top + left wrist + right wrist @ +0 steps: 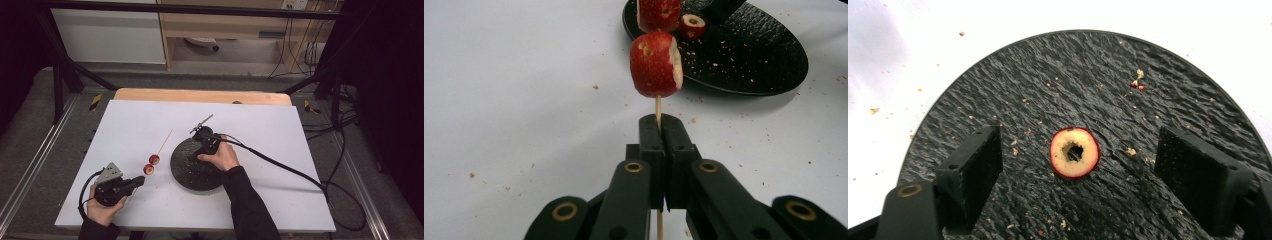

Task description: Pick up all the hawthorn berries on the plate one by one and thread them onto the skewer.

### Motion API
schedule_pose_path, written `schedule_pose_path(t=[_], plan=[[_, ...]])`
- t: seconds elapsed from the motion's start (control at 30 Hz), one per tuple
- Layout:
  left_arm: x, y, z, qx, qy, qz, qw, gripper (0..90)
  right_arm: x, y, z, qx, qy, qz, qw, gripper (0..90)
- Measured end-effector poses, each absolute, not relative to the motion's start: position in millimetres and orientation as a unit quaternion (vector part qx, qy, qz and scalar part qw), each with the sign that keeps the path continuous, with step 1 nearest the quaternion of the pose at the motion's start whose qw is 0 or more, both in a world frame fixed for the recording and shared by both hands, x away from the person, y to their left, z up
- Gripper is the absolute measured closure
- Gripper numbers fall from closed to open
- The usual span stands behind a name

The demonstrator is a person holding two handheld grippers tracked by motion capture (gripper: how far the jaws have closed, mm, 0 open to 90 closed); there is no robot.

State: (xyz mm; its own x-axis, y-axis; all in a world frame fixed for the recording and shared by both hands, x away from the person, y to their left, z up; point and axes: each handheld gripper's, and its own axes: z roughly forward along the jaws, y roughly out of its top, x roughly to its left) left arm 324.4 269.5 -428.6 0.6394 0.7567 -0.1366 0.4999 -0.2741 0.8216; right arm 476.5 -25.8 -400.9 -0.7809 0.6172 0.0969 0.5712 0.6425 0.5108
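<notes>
My left hand-held gripper [659, 131] clamps the skewer [657, 106]. My right hand-held gripper [1075, 167] straddles the fruit slice [1074, 152], unpinched, at plate [1158, 65] centre; I centre, close gently, keeping it flat.

Each black gripper, the left gripper [140, 180] and the right gripper [191, 158], has jointed arms with brass-ringed pivots, square textured pads and a trailing black cable, the left one bears a grey three-cornered plate, and the person wears dark long sleeves [250, 205].
</notes>
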Motion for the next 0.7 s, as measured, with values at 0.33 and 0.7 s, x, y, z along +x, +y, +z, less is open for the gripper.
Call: schedule_pose_path(t=[0.33, 0.7], plan=[[324.6, 269.1, -428.8, 0.785, 0.400, 0.143, 0.450, 88.6, 485.3, -20.0, -407.4, 0.317, 0.915, 0.248, 0.022, 35.2], [324.9, 269.1, -428.9, 0.785, 0.401, 0.142, 0.450, 88.6, 490.2, -19.7, -411.3, 0.323, 0.916, 0.240, 0.005, 54.5]])
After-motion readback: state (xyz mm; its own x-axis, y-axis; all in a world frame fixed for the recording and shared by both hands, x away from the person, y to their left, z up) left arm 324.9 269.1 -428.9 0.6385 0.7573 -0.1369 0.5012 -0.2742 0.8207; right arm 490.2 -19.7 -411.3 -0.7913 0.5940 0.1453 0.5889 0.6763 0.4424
